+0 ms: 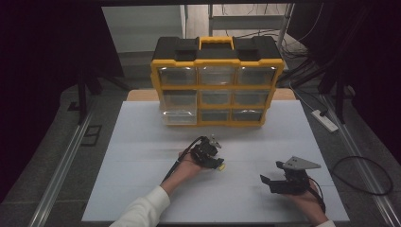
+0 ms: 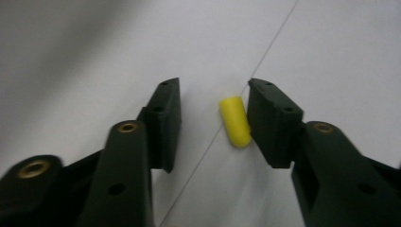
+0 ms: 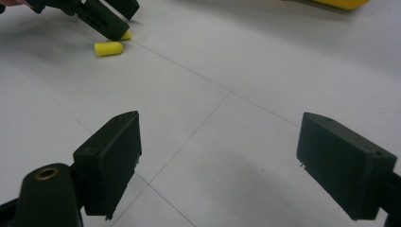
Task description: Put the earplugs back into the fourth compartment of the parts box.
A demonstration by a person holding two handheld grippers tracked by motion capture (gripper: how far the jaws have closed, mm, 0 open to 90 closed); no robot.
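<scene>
Here the left gripper is straddling a yellow earplug, jaws apart, one touching; an uneven squeeze could flick it away.

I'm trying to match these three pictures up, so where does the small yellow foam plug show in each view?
High view: the yellow plug lies on the white table, just right of the left gripper.
Left gripper view: centre, between the jaws, against the right-hand pad.
Right gripper view: top left, beside the left gripper's jaw tip.
Shared landmark: the thin seam line in the table surface.
</scene>
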